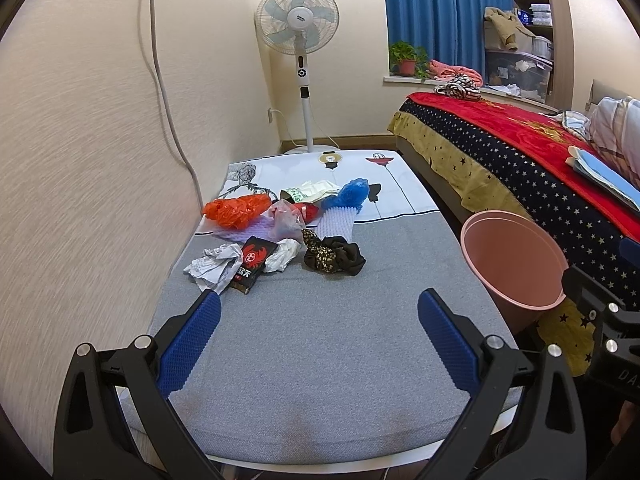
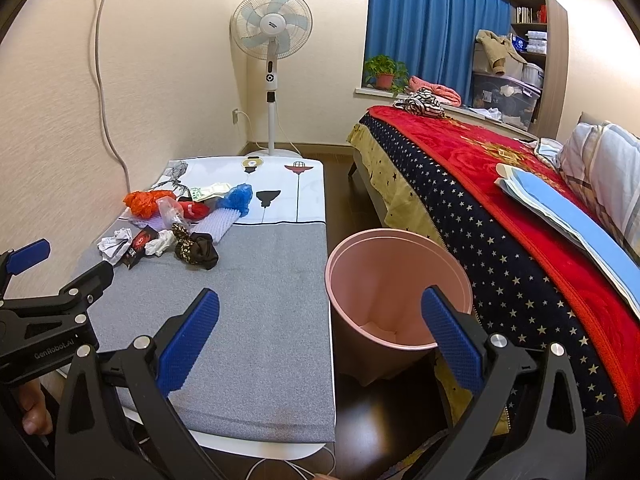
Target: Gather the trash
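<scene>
We are holding both sets of tongs apart, the left tongs (image 1: 320,340) and the right tongs (image 2: 320,338), with nothing in them. The trash pile (image 1: 280,228) is sitting on the worktop (image 1: 320,360) at about 11 o'clock. The pink bin (image 2: 400,292) is standing at 3 o'clock, looking almost bare inside. We are only starting. The bin's bottom is partly hidden.
</scene>
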The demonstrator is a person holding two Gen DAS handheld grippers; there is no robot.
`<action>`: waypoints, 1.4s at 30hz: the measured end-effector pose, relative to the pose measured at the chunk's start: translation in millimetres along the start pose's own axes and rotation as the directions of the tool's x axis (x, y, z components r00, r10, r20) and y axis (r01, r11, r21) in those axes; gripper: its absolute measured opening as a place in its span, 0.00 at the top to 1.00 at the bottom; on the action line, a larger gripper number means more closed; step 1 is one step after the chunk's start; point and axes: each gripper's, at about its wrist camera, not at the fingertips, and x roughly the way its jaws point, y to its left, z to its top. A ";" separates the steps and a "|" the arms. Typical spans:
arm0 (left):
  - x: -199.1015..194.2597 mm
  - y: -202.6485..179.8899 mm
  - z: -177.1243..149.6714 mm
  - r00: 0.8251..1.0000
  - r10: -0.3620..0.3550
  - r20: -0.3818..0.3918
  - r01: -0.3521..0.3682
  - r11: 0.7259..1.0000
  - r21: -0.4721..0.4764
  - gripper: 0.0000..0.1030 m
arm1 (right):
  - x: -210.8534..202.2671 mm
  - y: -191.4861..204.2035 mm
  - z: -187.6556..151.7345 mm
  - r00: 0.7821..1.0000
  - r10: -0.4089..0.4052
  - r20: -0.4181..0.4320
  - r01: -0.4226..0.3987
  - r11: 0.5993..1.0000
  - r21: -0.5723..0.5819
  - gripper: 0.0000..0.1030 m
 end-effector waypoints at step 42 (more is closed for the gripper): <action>3.8 0.8 -3.2 1.000 0.003 0.002 -0.003 1.000 0.003 0.07 | -0.7 3.0 2.8 1.000 -0.001 0.001 0.001 1.000 -0.005 0.05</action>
